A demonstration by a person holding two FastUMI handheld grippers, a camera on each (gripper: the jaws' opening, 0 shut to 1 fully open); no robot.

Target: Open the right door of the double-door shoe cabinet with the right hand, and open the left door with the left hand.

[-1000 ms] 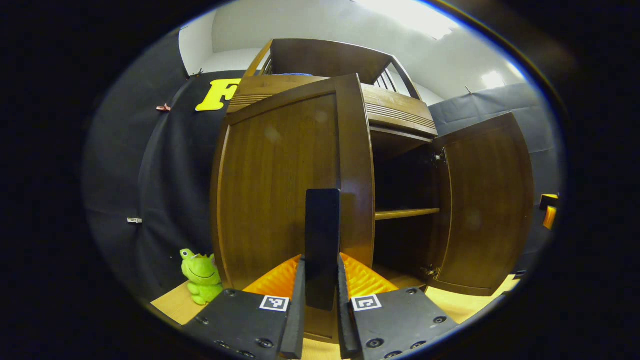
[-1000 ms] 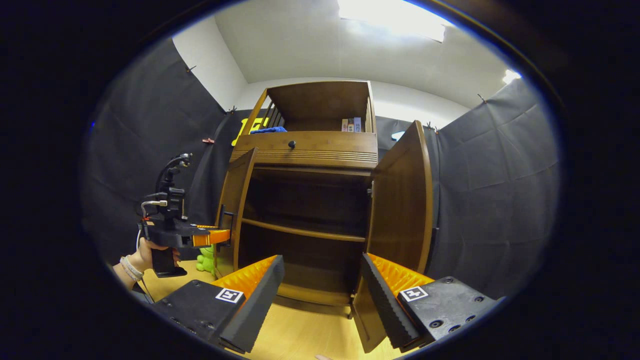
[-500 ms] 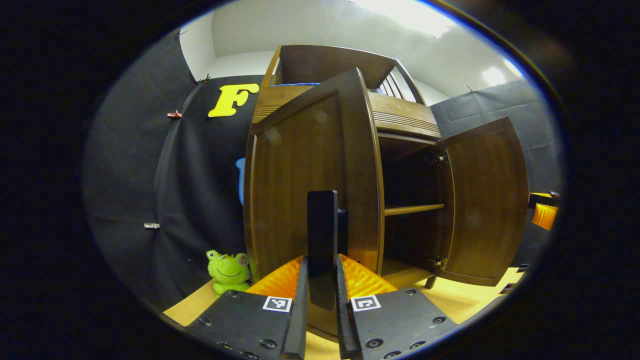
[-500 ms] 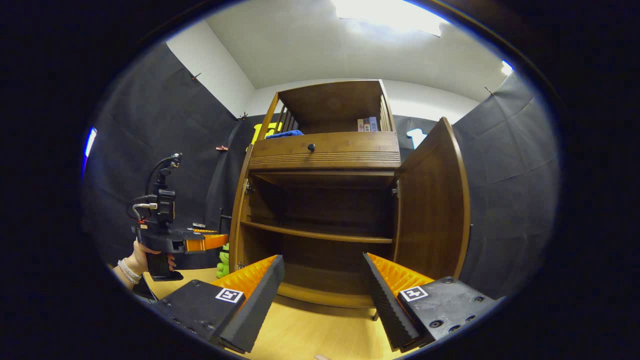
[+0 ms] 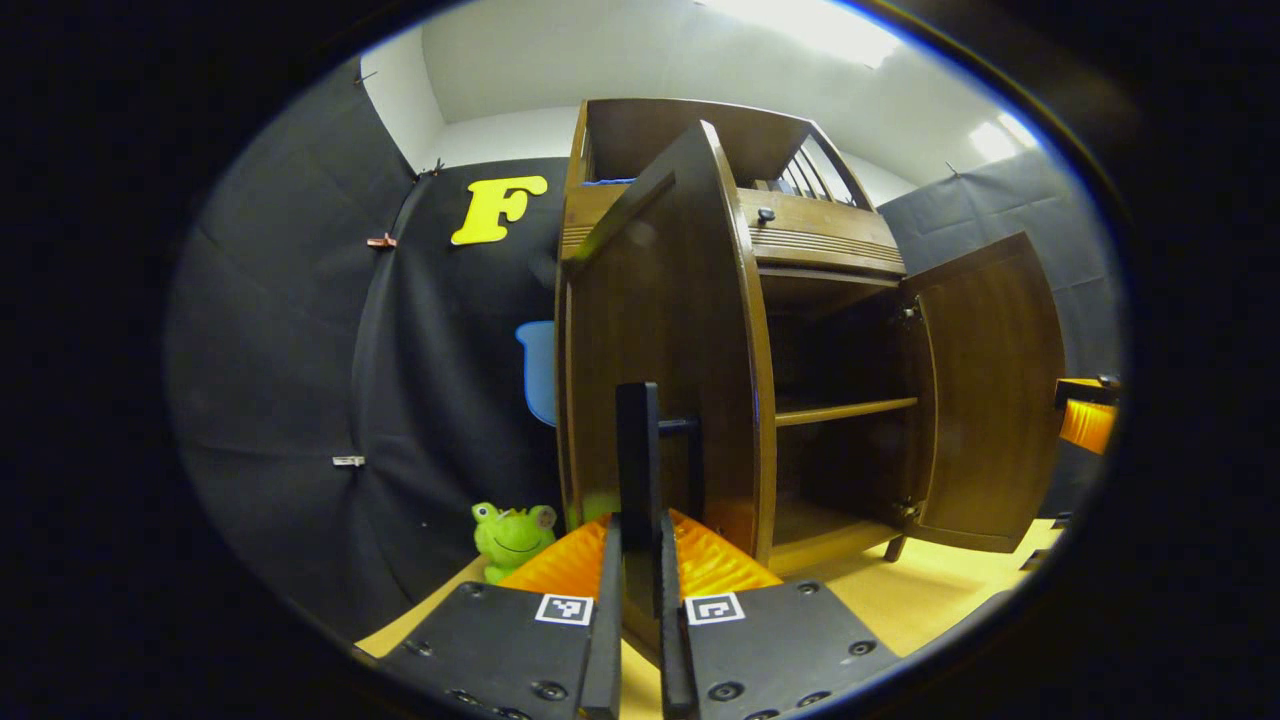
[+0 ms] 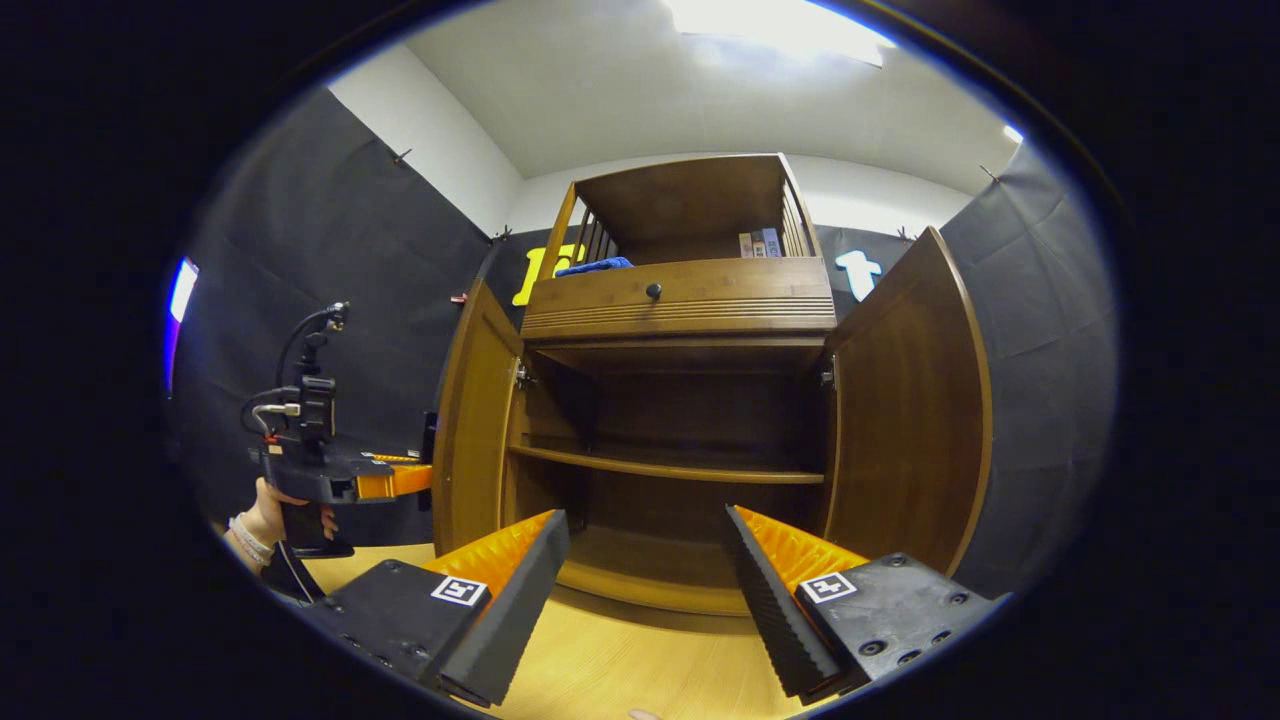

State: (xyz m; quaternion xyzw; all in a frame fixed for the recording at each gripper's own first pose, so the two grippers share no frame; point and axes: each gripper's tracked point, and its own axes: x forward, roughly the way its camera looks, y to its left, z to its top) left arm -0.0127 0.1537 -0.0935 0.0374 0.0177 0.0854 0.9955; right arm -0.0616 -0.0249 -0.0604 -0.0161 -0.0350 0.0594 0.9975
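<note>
Nearly done: right door (image 6: pixel 905 400) stands wide, right claw (image 6: pixel 645 590) spread and empty; left claw (image 5: pixel 637 600) clamped on the left door (image 5: pixel 660 330) handle (image 5: pixel 636 450), door well open.

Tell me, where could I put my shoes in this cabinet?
The shelf between the left door and right door looks bare, and so does the cabinet bottom under it. The open top is more crowded: a blue cloth and some boxes sit there.
</note>
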